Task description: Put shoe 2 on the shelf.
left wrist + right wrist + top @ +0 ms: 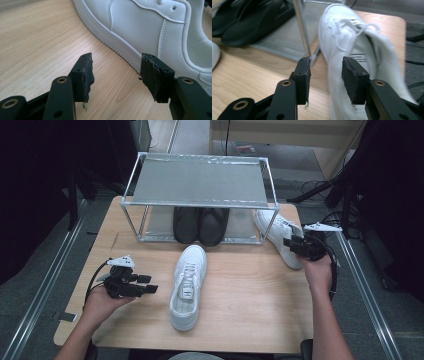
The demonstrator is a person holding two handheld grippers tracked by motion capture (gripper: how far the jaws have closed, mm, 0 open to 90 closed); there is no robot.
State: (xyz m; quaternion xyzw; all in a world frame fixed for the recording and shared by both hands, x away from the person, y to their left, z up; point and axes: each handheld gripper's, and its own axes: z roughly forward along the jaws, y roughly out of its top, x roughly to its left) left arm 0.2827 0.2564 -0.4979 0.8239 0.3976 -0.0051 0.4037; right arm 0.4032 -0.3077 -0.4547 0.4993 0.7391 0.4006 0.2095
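White sneakers are the work items, two of them. Going big to small: wooden table [240,320], then the metal shoe rack [200,182] at its far edge, lower shelf holding a pair of black shoes [200,225] side by side. First white sneaker [187,287] lies mid-table in front of the rack, toe towards the rack, heel towards the person, sole down. Second white sneaker [276,235] is at the rack's right front corner, just beside the rack leg, angled, with its heel end at the right gripper [296,245]. In the right gripper view the jaws stand either side of that shoe's collar wall [334,75]; frame is motion-blurred, so can't confirm the pads actually press on it — looks like a grip on the collar edge, not certain. Left gripper [150,287] sits on the person's left hand [102,302], just left of the mid-table sneaker, jaws spread wide, nothing between them; left gripper view shows bare table between the pads and the sneaker's side and sole edge [150,32] just beyond the tips.
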